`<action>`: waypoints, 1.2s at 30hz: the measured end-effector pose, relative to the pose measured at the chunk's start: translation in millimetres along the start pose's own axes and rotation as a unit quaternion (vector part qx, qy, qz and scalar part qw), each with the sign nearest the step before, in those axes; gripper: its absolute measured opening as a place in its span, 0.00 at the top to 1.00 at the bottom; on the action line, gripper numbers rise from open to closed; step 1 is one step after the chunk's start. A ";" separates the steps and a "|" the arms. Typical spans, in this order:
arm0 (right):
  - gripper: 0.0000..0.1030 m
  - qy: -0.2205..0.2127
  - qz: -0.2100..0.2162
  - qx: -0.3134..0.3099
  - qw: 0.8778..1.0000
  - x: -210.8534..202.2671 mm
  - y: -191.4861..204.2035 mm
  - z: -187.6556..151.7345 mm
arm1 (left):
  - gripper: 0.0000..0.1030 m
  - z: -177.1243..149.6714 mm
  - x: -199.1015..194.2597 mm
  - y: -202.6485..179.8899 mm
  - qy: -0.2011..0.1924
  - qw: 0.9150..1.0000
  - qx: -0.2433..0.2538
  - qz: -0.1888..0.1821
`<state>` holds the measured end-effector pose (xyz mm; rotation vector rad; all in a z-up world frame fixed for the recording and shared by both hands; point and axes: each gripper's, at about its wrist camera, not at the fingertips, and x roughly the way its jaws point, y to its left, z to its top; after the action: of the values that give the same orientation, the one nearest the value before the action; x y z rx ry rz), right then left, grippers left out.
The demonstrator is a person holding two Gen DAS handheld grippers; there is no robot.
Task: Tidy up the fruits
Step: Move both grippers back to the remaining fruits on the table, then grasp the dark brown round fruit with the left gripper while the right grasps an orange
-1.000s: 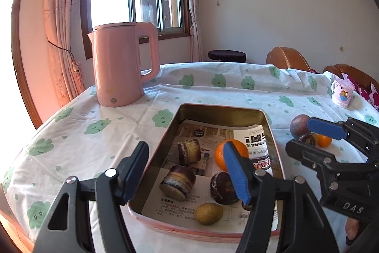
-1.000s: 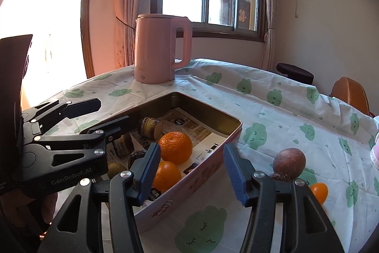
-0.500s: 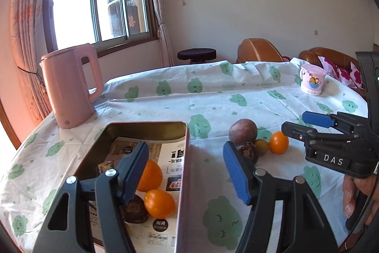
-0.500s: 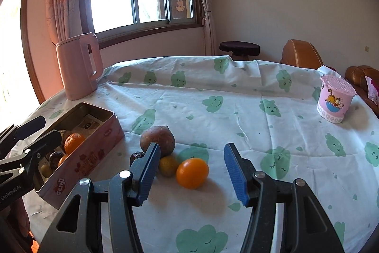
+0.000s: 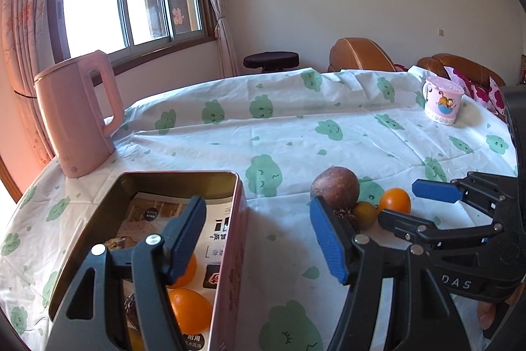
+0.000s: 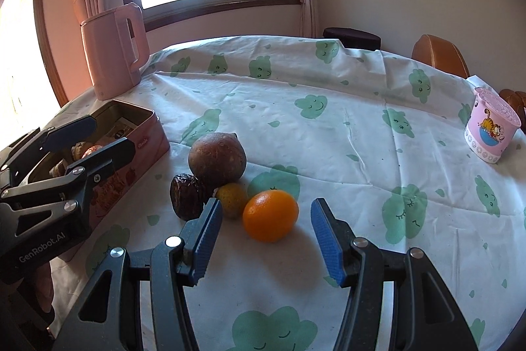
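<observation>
An orange [image 6: 270, 219] lies on the cloud-print tablecloth just ahead of my right gripper [image 6: 267, 237], which is open and not touching it. Left of the orange sit a small yellow-green fruit [image 6: 231, 198], a dark wrinkled date [image 6: 187, 196] and a brown passion fruit [image 6: 217, 160]. The pink tin [image 6: 144, 147] stands further left, lined with paper and holding several fruits, among them an orange [image 5: 190, 310]. My left gripper [image 5: 258, 239] hovers open over the tin's right wall [image 5: 236, 219], holding nothing. It also appears in the right wrist view as the left gripper [image 6: 108, 137] above the tin.
A pink kettle [image 5: 77, 117] stands at the table's far left by the window. A pink cartoon cup [image 6: 491, 134] sits at the far right. Brown chairs [image 5: 358, 58] and a dark stool [image 5: 271, 60] stand behind the table.
Both grippers swung right, away from over the tin and towards the loose fruit. The right gripper has drawn close to the orange on the cloth. Neither has taken hold of anything.
</observation>
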<state>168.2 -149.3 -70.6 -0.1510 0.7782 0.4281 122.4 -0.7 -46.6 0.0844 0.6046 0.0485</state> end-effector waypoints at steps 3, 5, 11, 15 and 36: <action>0.44 0.016 0.010 0.006 1.000 7.2 -3.2 0.9 | 0.34 -1.3 3.0 -3.6 0.004 1.000 0.003 -0.009; 0.46 0.023 0.019 0.011 0.999 9.8 -5.6 1.1 | 0.34 -2.3 4.6 -6.6 0.005 1.000 0.003 -0.016; 0.62 0.030 0.036 0.022 0.999 12.1 -9.5 0.3 | 0.34 -3.2 5.8 -14.3 0.007 0.999 0.006 -0.032; 0.62 0.003 0.014 0.031 0.999 0.0 -13.1 -1.5 | 0.34 -3.2 8.0 -22.2 0.015 0.998 0.016 -0.051; 0.62 -0.022 -0.011 0.079 0.997 -10.9 -35.1 -5.0 | 0.62 -6.3 47.4 -43.8 0.118 0.985 0.034 -0.118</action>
<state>173.0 -185.9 -67.3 -0.0023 0.7635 0.3453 158.7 -40.5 -82.7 0.0733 0.8504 -0.1936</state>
